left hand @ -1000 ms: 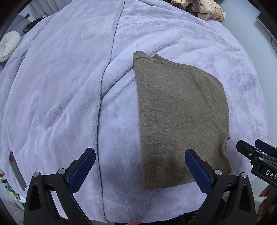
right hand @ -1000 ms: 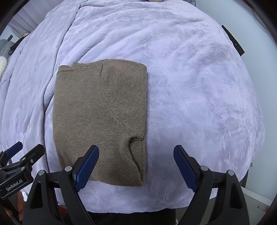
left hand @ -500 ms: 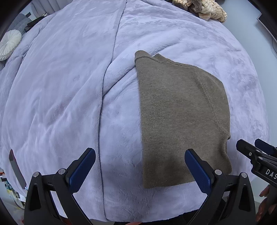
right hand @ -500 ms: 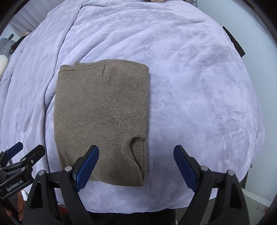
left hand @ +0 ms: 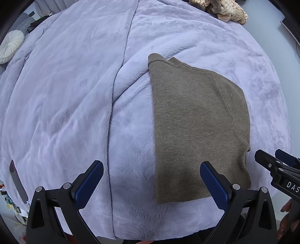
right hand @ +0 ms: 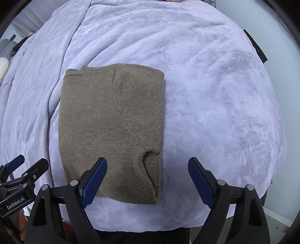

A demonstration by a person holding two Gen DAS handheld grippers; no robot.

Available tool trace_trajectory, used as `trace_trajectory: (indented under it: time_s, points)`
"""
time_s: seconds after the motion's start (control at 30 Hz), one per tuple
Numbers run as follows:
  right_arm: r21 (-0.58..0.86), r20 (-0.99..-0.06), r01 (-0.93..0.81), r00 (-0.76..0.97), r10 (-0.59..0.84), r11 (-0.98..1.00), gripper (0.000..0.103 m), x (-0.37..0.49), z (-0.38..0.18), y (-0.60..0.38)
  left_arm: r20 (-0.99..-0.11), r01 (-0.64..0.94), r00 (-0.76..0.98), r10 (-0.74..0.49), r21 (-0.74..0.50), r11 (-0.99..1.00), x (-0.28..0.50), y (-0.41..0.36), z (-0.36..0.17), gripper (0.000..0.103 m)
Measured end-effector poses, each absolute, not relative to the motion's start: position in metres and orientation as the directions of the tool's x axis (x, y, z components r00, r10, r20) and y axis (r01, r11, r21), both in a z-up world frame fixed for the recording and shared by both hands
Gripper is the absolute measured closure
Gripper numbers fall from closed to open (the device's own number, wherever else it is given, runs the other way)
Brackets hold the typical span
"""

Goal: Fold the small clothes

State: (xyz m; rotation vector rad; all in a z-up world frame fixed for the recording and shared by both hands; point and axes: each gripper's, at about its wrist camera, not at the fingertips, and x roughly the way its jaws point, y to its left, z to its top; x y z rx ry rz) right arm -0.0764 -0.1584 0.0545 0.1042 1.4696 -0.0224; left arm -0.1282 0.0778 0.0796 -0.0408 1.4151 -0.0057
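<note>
The folded brown sweater (right hand: 112,131) lies flat on the lilac blanket (right hand: 215,93), under both the left gripper (left hand: 151,180) and the right gripper (right hand: 148,178), each spread wide and empty, with a knitted beige bundle (left hand: 225,9) and a white round cushion (left hand: 11,46) far off.

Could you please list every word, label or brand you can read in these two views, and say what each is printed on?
"GenRobot.AI": white print on the black body of the left gripper, seen from the right wrist view.
"DAS": white print on the black body of the right gripper, cut off by the picture's edge.
No print shows on the sweater.
</note>
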Motion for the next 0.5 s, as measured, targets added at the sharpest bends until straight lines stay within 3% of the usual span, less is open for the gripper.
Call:
trace_trajectory:
  time_s: [0.5]
  points:
    - [0.058, -0.994, 0.074, 0.099, 0.05, 0.996, 0.013, -0.0742, 0.0539, -0.1596, -0.988, -0.022, 0.153, -0.025, -0.029, 0.999, -0.1274, 0.0756, 0.0791, 0.0]
